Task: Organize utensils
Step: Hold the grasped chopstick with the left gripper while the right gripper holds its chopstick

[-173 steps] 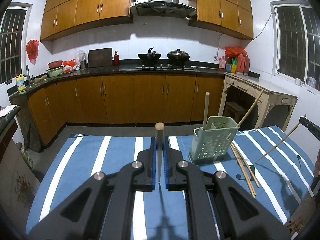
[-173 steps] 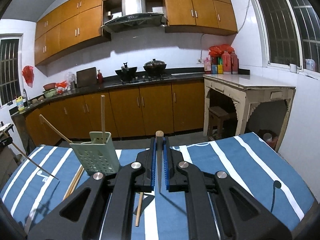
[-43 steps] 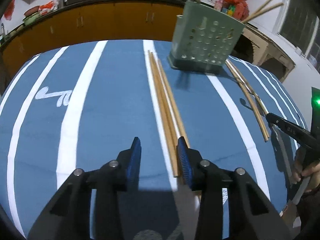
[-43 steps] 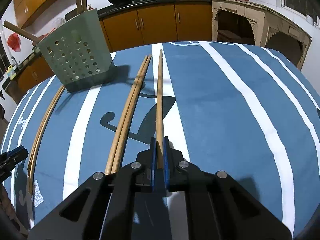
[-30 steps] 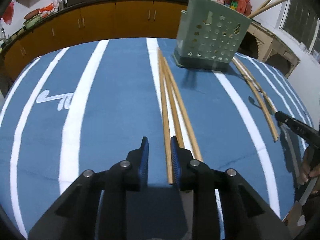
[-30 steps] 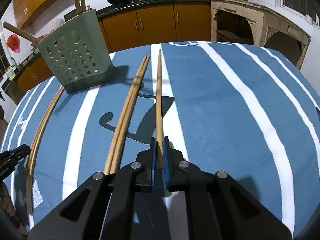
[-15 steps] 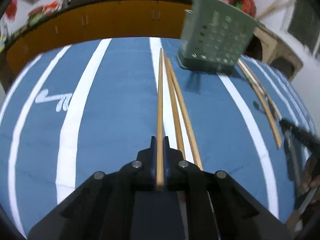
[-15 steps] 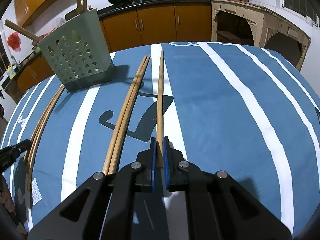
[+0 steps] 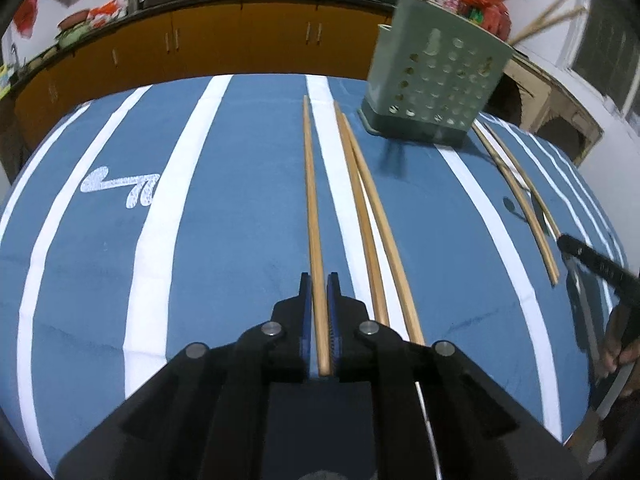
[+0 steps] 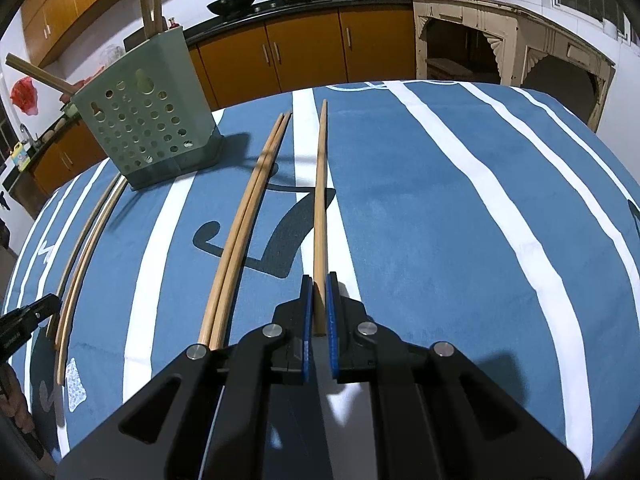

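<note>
A pale green perforated utensil holder [image 9: 436,80] stands on the blue striped tablecloth [image 9: 224,208] with chopsticks sticking up out of it. My left gripper [image 9: 319,280] is shut on the near end of one wooden chopstick [image 9: 312,184], which points away toward the holder. Two loose chopsticks [image 9: 368,208] lie just right of it. In the right wrist view, my right gripper [image 10: 316,280] is shut on another chopstick [image 10: 320,200], with a loose pair [image 10: 248,216] to its left and the holder [image 10: 148,120] at the far left.
Two more chopsticks [image 9: 516,196] lie right of the holder, near the other gripper's tip [image 9: 592,260] and a hand [image 9: 620,352]. The same pair [image 10: 84,240] curves along the left of the right wrist view. Kitchen cabinets [image 9: 240,40] stand beyond the table's far edge.
My left gripper's jaws were apart over the chopsticks a second ago and have closed on one, which now sits apart from the other two. The right gripper keeps its grip and has not moved.
</note>
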A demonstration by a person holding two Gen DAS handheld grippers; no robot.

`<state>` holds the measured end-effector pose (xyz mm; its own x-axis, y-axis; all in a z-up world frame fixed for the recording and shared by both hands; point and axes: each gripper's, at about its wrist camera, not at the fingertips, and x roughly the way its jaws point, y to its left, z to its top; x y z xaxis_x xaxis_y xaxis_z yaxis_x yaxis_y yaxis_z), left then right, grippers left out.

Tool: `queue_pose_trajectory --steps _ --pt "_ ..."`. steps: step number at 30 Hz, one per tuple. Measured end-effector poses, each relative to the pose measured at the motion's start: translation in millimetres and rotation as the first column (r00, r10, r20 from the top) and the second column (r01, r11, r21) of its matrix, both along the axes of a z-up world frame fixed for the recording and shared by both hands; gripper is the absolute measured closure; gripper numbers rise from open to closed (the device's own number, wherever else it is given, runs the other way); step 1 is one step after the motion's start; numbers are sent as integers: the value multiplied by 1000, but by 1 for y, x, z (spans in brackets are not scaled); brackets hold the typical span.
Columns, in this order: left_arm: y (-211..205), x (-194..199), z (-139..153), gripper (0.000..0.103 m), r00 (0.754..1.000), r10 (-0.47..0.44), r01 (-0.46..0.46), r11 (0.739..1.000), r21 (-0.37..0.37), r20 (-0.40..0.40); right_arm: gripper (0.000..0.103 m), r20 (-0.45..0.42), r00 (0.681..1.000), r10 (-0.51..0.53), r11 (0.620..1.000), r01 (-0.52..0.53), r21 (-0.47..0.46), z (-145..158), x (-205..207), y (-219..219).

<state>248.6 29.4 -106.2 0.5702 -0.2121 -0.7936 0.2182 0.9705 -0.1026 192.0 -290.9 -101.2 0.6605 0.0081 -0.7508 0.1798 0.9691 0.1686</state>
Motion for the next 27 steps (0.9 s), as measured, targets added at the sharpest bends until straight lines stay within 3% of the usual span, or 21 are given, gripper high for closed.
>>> queue_pose_trajectory --steps 12,27 --pt "-4 -9 -3 91 998 -38 36 998 59 43 95 -4 1000 10 1000 -11 -11 0 0 1" --pt "-2 -8 -2 95 1000 -1 0 1000 30 31 96 18 1000 10 999 -11 33 5 -4 -5"
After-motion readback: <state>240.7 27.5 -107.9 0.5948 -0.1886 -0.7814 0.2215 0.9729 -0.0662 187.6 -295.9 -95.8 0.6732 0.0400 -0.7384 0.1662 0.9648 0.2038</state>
